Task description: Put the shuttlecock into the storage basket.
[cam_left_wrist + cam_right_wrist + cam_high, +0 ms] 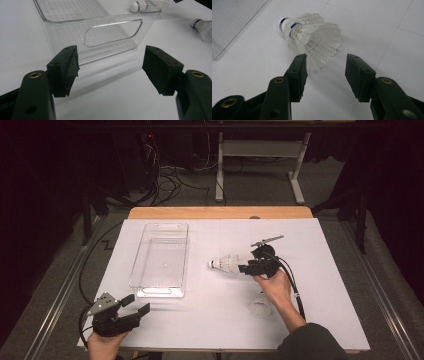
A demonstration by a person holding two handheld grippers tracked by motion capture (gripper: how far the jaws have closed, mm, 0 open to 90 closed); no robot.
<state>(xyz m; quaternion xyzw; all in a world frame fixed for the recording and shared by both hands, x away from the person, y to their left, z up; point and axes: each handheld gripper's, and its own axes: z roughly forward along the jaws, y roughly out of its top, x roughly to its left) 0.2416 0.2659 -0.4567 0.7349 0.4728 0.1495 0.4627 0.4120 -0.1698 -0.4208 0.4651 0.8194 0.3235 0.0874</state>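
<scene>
Approach step was in hand: right claw [325, 75] stood part-open with nothing gripped, its jaws just short of the feather skirt of the nearer shuttlecock [312, 37], which lay on its side on the white worktop [320, 270] between the clear bin [161, 260] and that claw. Left claw [111, 70] rested wide open and empty near the bin's short end, while a second shuttlecock [260, 307] lay beside the right forearm. Judged next move: advance until the skirt sat between the pads, then close gently, since feathers crush easily.
</scene>
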